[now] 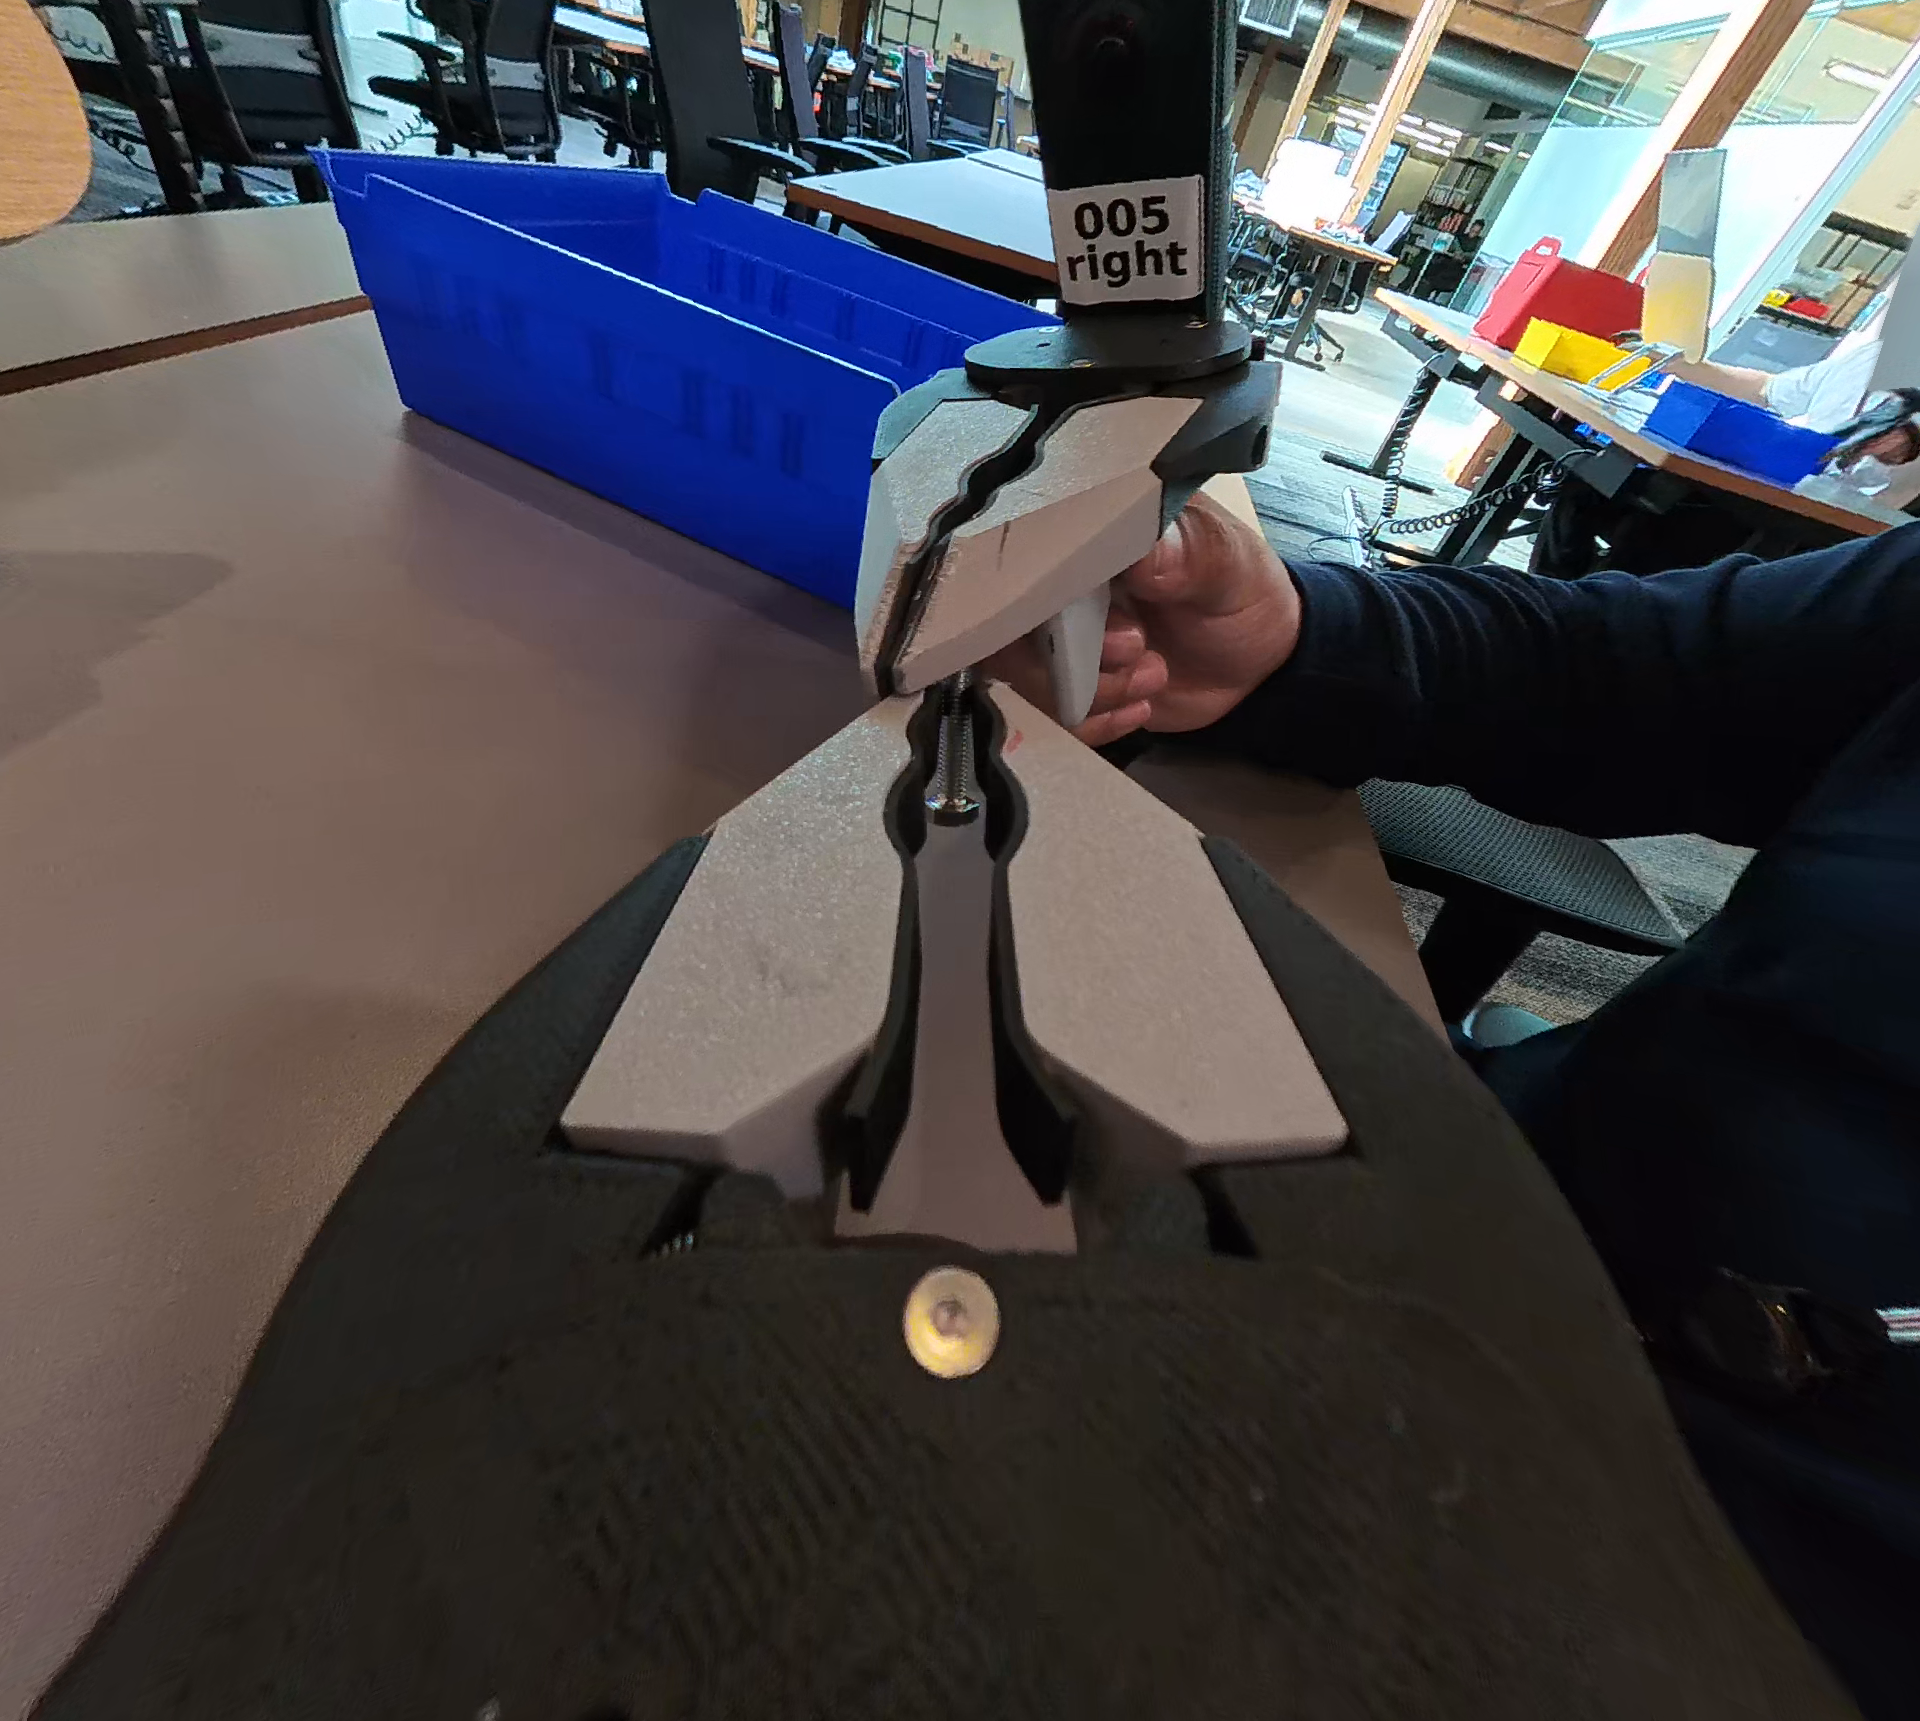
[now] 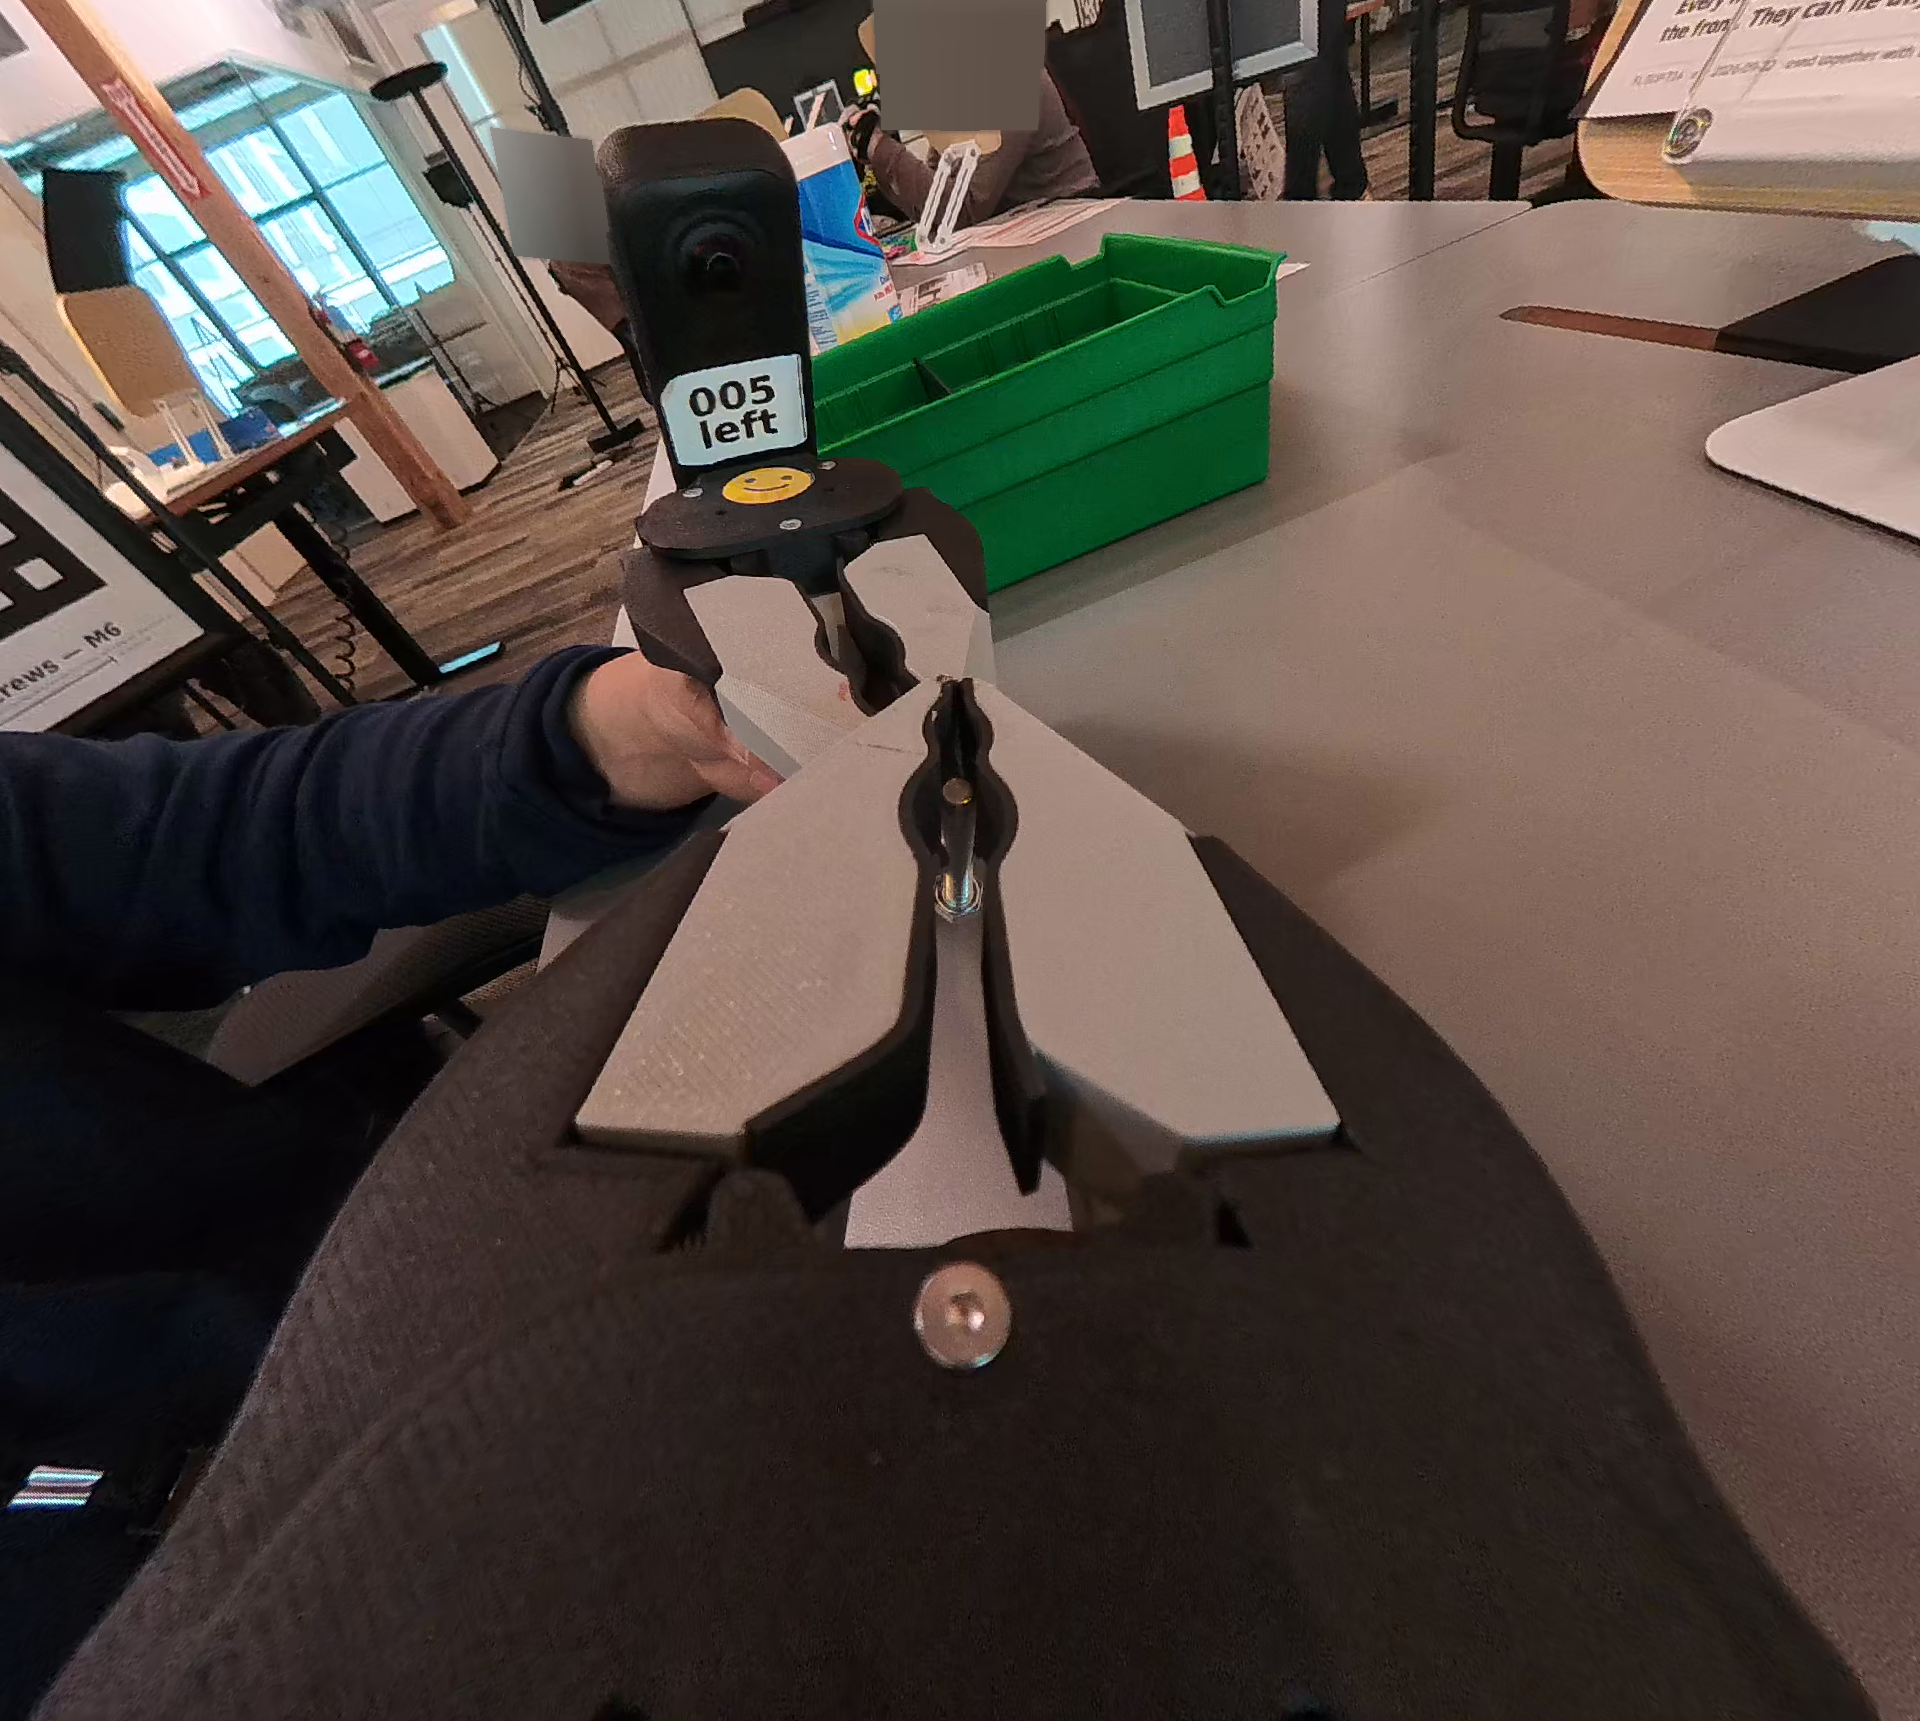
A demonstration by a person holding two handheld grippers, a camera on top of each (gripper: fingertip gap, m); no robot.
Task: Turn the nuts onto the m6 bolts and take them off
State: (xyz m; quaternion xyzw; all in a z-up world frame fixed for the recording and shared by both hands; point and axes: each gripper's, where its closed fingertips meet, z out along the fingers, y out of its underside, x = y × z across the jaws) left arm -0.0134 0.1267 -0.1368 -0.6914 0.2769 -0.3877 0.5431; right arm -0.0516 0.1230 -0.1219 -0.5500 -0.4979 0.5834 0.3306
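In the left wrist view my left gripper [image 1: 951, 715] is shut on a steel bolt [image 1: 952, 752]. The bolt lies along the groove between the pads, with a hex piece [image 1: 948, 807] at its near end. Its thread runs forward to the tips of my right gripper [image 1: 888, 684], which comes down from above with its fingers together. In the right wrist view my right gripper [image 2: 948, 689] has its tips closed. A metal shaft [image 2: 956, 840] with a nut [image 2: 958, 897] sits in the recess between its pads. The left gripper [image 2: 878, 684] meets it tip to tip.
A blue bin [image 1: 623, 341] stands on the grey table [image 1: 312, 736] behind the grippers. A green bin [image 2: 1091, 424] stands farther back in the right wrist view. A sign stand [image 2: 1766, 9] and a white base [image 2: 1829, 445] are at the right. Hands [image 1: 1195, 622] hold both grippers. Less than 4 cm separates the two grippers' tips.
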